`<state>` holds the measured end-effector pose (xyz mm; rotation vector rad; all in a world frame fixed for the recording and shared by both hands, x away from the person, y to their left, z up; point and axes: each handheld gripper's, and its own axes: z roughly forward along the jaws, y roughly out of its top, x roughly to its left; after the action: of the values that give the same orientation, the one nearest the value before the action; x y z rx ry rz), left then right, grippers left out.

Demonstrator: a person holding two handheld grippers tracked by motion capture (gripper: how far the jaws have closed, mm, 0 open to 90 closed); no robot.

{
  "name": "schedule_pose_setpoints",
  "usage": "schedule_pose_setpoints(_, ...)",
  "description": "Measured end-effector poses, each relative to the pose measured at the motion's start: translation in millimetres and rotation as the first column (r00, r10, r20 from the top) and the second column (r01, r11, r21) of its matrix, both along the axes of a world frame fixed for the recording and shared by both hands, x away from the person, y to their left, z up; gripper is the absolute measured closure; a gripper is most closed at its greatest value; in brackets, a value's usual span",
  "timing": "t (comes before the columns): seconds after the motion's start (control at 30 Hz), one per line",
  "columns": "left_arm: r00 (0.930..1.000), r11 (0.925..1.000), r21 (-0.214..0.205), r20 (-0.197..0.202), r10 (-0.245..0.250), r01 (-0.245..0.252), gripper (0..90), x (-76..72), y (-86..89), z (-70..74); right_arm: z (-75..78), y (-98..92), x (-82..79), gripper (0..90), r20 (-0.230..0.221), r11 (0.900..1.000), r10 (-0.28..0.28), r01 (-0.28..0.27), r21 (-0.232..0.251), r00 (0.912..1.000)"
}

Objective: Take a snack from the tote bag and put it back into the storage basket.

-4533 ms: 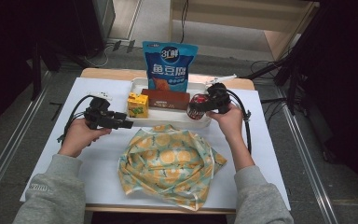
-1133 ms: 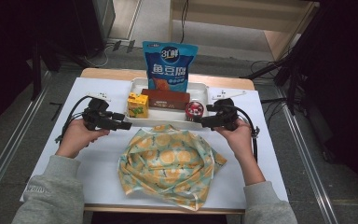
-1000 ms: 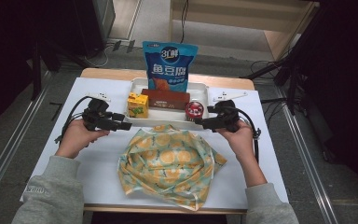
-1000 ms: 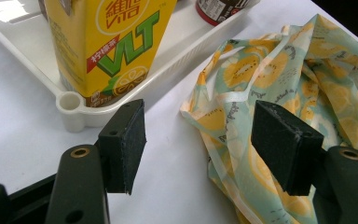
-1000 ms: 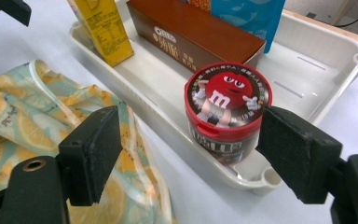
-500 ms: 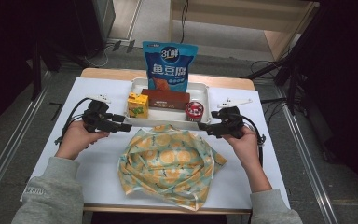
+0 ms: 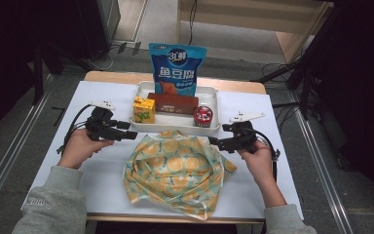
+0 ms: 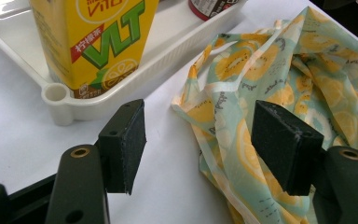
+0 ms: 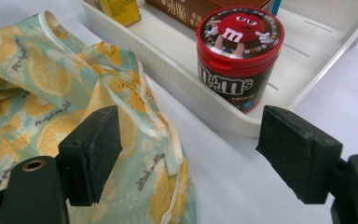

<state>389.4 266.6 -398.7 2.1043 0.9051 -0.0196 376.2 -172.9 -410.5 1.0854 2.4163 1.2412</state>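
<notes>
Overhead, a crumpled pale-green cloth bag printed with orange slices [image 7: 175, 173] lies on the white tabletop [image 7: 272, 117] between the two hand-held grippers, just in front of a white plastic tray [image 7: 214, 97]. At the bag's left edge, the left hand-held gripper [image 7: 131, 136] hangs released, its black pads wide apart; in the left gripper view the bag's folded rim [image 8: 223, 116] sits in the gap between them, with the tray's corner post just beyond. Opposite it, the right hand-held gripper [image 7: 212, 142] is equally spread, one pad over the fabric [image 9: 46, 84] and the other over bare tabletop, gripping nothing.

Inside the tray stand a yellow lemon-tea drink carton [image 7: 144, 110] at the left end, a long brown box [image 7: 173, 103] in the middle and a round red-lidded candy tub [image 7: 204, 116] at the right end; a tall blue snack pouch [image 7: 177, 69] stands upright behind them. The carton and the tub rise just past each gripper's pads, and the tray's near wall [image 9: 200, 109] runs close along the bag's far edge.

A light wooden edge [image 7: 117, 76] shows at the tabletop's far side. Grey flooring [image 7: 141, 53], loose cables [image 7: 277, 73] and dark stands surround it, and metal rails [image 7: 9, 161] run along either side.
</notes>
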Motion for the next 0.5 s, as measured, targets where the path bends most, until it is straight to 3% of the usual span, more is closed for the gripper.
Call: schedule_pose_setpoints(0.5, 0.9999, 0.9999, -0.006, 0.004, 0.014, -0.014, 35.8, -3.1, 4.3, -3.7, -9.3, -14.0, -5.0, 22.0, 0.002, 0.9998, 0.019, -0.019, -0.011, 0.9998)
